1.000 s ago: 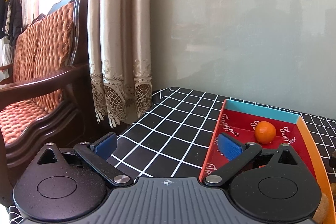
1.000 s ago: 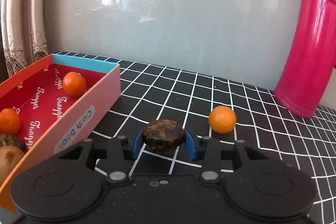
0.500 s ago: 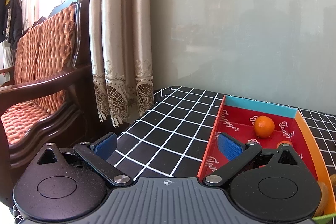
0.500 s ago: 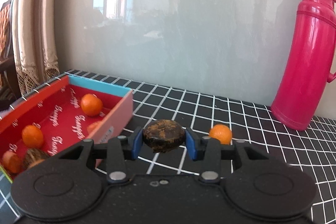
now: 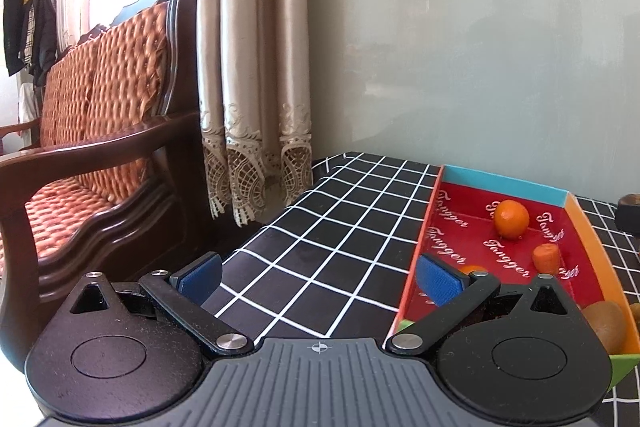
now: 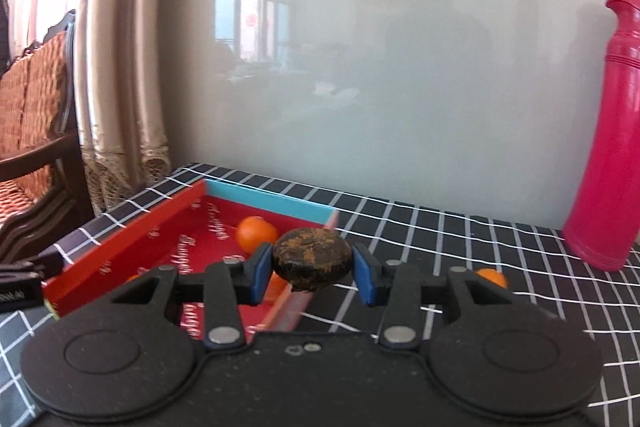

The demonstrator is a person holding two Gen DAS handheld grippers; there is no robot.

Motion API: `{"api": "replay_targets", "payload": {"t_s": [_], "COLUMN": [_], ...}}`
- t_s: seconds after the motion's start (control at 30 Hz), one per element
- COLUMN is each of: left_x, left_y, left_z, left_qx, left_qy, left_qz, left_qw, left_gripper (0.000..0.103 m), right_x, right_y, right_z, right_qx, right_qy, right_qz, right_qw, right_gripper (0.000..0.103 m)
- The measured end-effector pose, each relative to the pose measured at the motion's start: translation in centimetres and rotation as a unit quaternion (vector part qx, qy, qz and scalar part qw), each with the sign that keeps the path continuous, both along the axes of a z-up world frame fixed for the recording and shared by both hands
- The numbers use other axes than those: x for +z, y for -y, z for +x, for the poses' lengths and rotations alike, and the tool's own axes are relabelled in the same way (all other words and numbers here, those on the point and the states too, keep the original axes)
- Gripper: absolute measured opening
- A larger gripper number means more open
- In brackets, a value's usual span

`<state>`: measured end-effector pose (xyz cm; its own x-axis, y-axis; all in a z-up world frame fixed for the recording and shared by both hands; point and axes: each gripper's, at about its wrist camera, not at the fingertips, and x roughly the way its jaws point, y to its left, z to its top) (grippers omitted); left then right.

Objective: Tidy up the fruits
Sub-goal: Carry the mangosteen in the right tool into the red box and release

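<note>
My right gripper (image 6: 313, 273) is shut on a dark brown wrinkled fruit (image 6: 312, 263) and holds it above the near right wall of the red box (image 6: 132, 247). An orange (image 6: 256, 234) lies in the box behind it. Another orange (image 6: 491, 277) sits on the cloth, partly hidden by the gripper. In the left wrist view the red box (image 5: 444, 223) holds an orange (image 5: 511, 219), a small orange piece (image 5: 545, 256) and a brown kiwi (image 5: 605, 321). My left gripper (image 5: 318, 277) is open and empty, straddling the box's left wall.
The table has a black cloth with white grid lines (image 5: 340, 227). A pink thermos (image 6: 610, 147) stands at the back right by the wall. A wooden chair with an orange cushion (image 5: 92, 131) and a curtain (image 5: 256, 67) are left of the table.
My right gripper has lifted and moved left with the dark fruit, from beside the box to above its right wall. My left gripper has drawn back slightly, so more of the box shows.
</note>
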<state>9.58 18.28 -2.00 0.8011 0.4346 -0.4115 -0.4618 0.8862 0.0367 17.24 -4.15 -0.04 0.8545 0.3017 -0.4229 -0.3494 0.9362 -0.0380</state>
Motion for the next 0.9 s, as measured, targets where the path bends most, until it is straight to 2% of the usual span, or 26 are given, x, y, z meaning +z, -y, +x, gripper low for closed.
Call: {"api": "replay_targets", "payload": {"t_s": [0.37, 0.77, 0.9], "left_x": [0.0, -0.1, -0.1], "left_y": [-0.9, -2.0, -2.1], "left_z": [0.0, -0.6, -0.6], "left_qx": [0.003, 0.011, 0.01], "left_qy": [0.001, 0.003, 0.001], "left_qz": [-0.009, -0.01, -0.009], "left_qw": [1.0, 0.9999, 0.9999], "left_gripper": [0.103, 0.103, 0.103], "right_x": [-1.3, -2.2, -2.6], "right_y": [-3.8, -5.0, -5.3], "right_z": [-0.2, 0.0, 0.0], "right_qx": [0.038, 0.045, 0.042], "right_qy": [-0.017, -0.034, -0.03], "right_qz": [-0.008, -0.011, -0.021], "right_qw": [0.999, 0.998, 0.998], "right_gripper": [0.041, 0.041, 0.047]}}
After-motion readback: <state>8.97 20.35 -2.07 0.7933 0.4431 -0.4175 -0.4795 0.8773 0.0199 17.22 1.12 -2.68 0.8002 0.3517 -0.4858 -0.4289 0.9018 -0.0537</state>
